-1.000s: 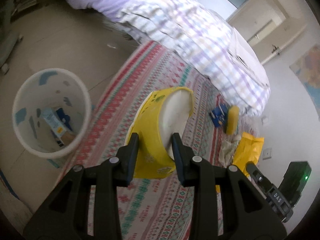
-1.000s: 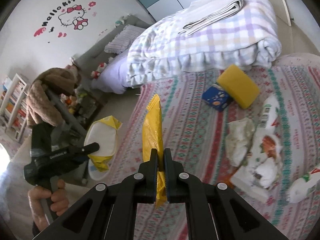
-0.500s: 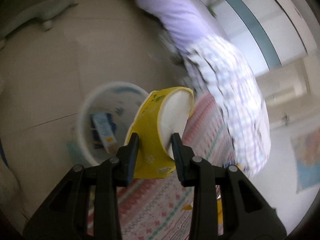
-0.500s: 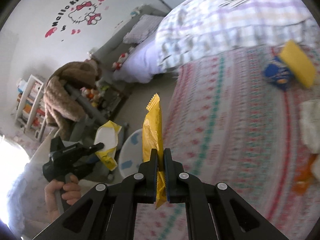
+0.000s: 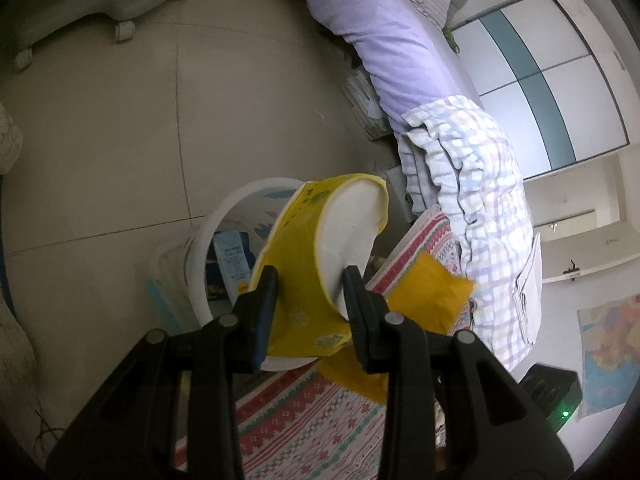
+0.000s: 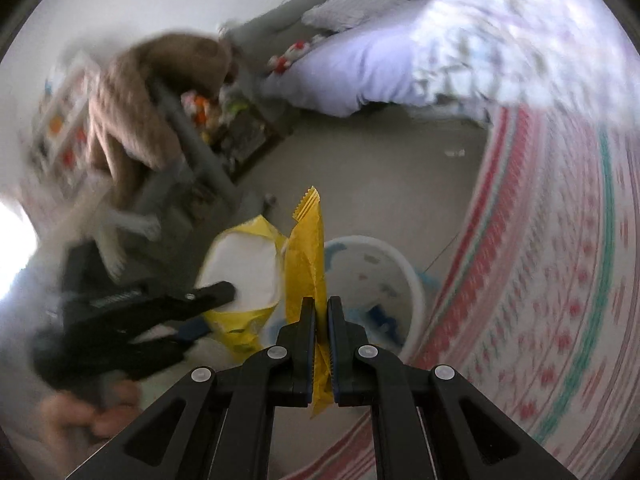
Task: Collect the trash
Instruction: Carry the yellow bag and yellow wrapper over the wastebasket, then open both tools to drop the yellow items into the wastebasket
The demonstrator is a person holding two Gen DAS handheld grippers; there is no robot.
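**A:** Start at your left hand-held gripper (image 5: 308, 292). What is in it?

**B:** Its jaws stand partly apart and clamped on the wall of a yellow paper bowl (image 5: 320, 256), one finger outside, one against the white inside. You hold the bowl tipped on its side, right above the white trash bin (image 5: 200, 276) on the floor.

**A:** And your right hand-held gripper (image 6: 321, 320)?

**B:** Pressed together on a flat yellow wrapper (image 6: 306, 256), which stands up from between the fingers with its serrated edge on top. From the right wrist view the wrapper hangs in front of the bin's mouth, with the bowl just to its left. From the left wrist view it sits close beside the bowl, low and to the right.

**A:** So how far along are you?

**B:** I judge this pair to be at the drop: both pieces are at the bin, neither is let go. Inside the bin you can already see a light blue carton (image 5: 234, 264) and some darker scraps, so part of the collecting looks done.

**A:** What is left?

**B:** Open both grippers over the bin. Whether more trash lies on the patterned bedspread (image 6: 560, 280), these views don't show; the right one is badly blurred.

**A:** Any risk?

**B:** The bowl is wide next to the bin's mouth; centre it before you release.
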